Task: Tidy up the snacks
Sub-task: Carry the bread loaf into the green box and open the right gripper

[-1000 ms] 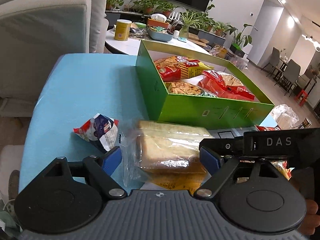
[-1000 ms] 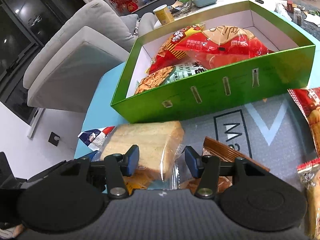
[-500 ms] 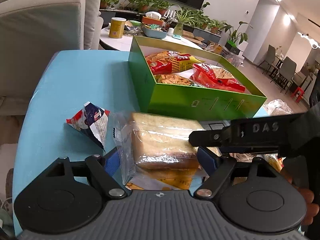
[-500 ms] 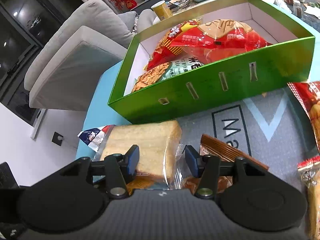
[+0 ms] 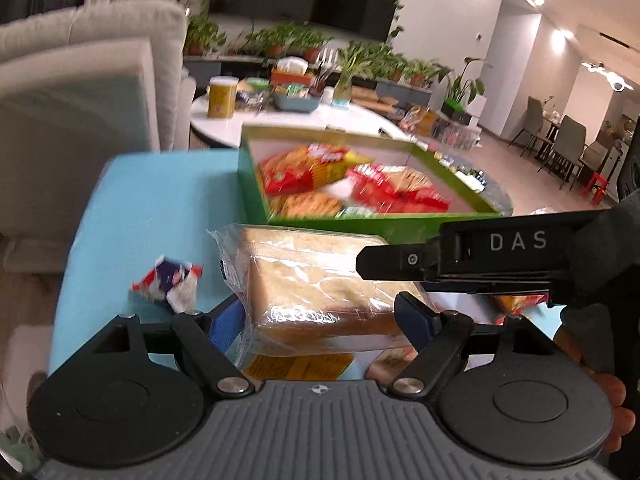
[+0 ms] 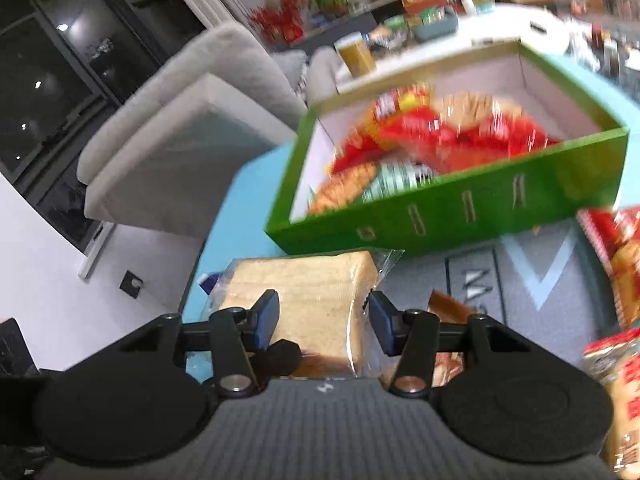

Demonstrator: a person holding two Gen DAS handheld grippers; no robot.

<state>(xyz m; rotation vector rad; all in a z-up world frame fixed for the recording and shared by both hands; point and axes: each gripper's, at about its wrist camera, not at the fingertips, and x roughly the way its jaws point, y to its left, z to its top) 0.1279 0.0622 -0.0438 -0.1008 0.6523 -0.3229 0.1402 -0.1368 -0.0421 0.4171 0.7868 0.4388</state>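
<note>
Nearest the cameras, both pairs of tongs bracket one item — a clear-plastic-wrapped block of sliced sandwich bread point(image 5: 320, 292).

Left tongs point(image 5: 320, 320): blue pads sit against the two short ends of the block, so its long axis runs across the jaws. The wrap is dimpled at both pads; gripping, in my judgement.

Right tongs point(image 6: 322, 324): jaws closing. The left pad lies on the bread's face and the right pad is at the crinkled wrap on its edge; a hold on the near corner looks likely. In the left wrist view the black arm of this tool, lettered DAS, crosses above the right end of the block.

Position of the bread: between both sets of jaws and apparently clear of the light-blue desk point(image 5: 160, 208), though its underside is hidden. An orange-labelled packet point(image 5: 298, 366) shows beneath it.

Beside it, to the left, lies a small crumpled red, white and blue wrapper point(image 5: 170, 282); to the right, on the grey printed mat point(image 6: 520, 280), lie a brown bar point(image 6: 450, 308) and red snack bags point(image 6: 616, 248).

Beyond, straight ahead of both tongs, stands the open green cardboard box point(image 6: 480, 216), already holding red and orange snack bags. Its near wall is the obstacle — the bread needs to clear that rim before going in. Neither hand is plainly nearer.
</note>
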